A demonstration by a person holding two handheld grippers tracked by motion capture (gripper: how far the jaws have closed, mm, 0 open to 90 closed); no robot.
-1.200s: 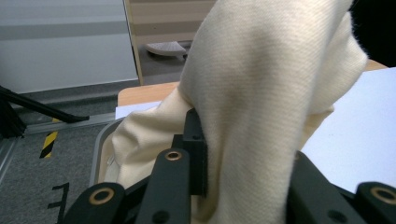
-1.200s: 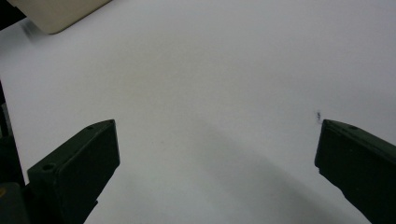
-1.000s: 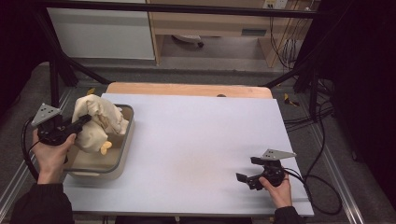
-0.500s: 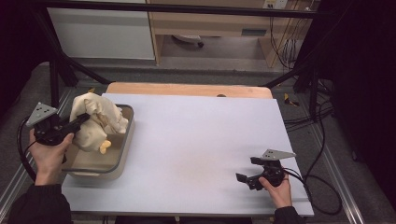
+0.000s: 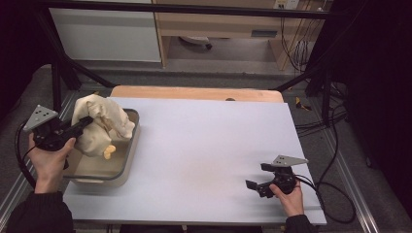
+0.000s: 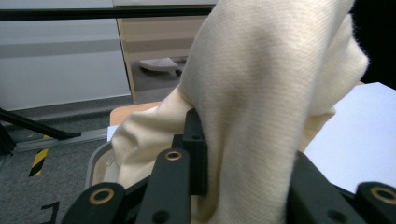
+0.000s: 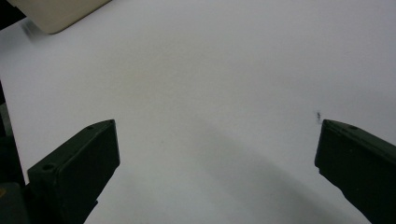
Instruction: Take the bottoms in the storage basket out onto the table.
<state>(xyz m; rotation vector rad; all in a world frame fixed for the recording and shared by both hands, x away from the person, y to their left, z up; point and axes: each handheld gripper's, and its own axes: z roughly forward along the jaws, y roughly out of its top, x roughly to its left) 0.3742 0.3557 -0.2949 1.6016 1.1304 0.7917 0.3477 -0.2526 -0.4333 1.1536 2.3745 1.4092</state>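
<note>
hanging above the beige tub (image 5: 127, 162), the cream cloth (image 5: 99, 124) is pinched in the left gripper (image 5: 83, 124); a thin fold could slip free. right gripper (image 5: 256, 184) rests released on the white worktop (image 5: 204, 145), well apart.
</note>
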